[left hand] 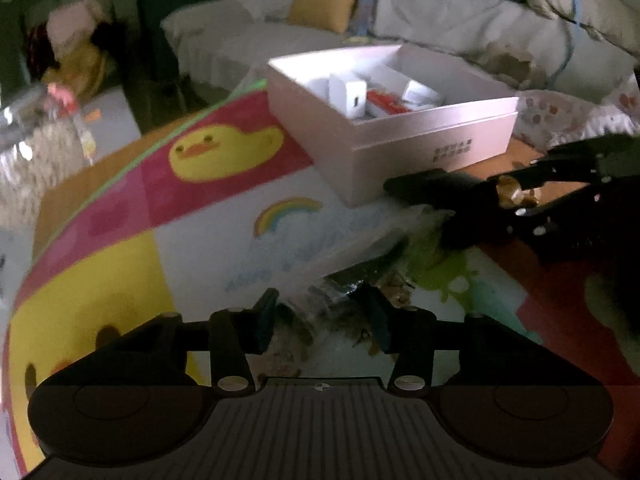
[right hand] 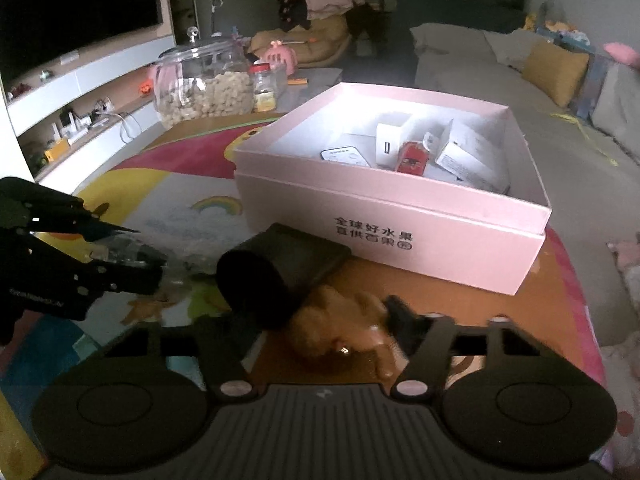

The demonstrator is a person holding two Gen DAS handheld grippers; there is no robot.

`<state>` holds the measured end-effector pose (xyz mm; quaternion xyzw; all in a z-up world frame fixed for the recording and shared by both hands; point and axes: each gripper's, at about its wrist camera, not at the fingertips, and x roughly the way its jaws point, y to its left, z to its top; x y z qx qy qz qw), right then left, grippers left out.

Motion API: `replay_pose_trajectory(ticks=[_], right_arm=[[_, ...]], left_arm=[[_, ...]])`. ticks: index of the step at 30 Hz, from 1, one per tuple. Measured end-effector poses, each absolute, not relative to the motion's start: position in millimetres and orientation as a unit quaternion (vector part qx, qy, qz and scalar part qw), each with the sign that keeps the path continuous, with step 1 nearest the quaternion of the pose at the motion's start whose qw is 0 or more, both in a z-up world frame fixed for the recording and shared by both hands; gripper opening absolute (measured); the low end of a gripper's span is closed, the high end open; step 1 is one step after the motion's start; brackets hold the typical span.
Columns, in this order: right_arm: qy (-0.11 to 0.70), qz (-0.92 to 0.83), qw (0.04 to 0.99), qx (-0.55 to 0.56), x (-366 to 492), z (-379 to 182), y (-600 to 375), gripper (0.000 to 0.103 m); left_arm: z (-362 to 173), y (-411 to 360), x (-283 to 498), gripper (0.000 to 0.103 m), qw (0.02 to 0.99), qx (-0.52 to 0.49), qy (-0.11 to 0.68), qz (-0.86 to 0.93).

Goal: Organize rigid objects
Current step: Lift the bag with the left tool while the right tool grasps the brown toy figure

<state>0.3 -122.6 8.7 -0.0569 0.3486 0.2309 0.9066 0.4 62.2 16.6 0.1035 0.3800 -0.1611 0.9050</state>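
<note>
Right tool (right hand: 320, 320) clamps black-capped bottle (right hand: 280, 272) beside pink box (right hand: 400, 216); left tool (left hand: 320, 312) half-open around clear bag (left hand: 352, 248)

i see a dim room, light catching only the open pink cardboard box (right hand: 400, 208); left view smeared by motion blur, fisheye bending and darkening every edge.

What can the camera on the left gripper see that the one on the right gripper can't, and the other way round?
Only the left view shows the duck printed on the mat and a clear plastic bag between the left gripper's fingers. Only the right view shows the TV, the glass jar and the print on the box read head-on. Both show the pink box with small white boxes and a red item inside, the rainbow, and a black cylinder at the right gripper.
</note>
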Motion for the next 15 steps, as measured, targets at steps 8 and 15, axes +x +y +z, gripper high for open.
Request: replay_pose_trajectory(ticks=[8,15], right_arm=[[0.343,0.238,0.907,-0.050,-25.8,18.0,-147.9,0.048],[0.328,0.237,0.914,-0.021,-46.0,33.5,-172.8,0.026]], left_arm=[[18.2,42.7,-27.5,0.038,0.916,0.141,0.333,-0.176],[33.7,33.5,-58.2,0.034,0.920,0.167,0.306,-0.181]])
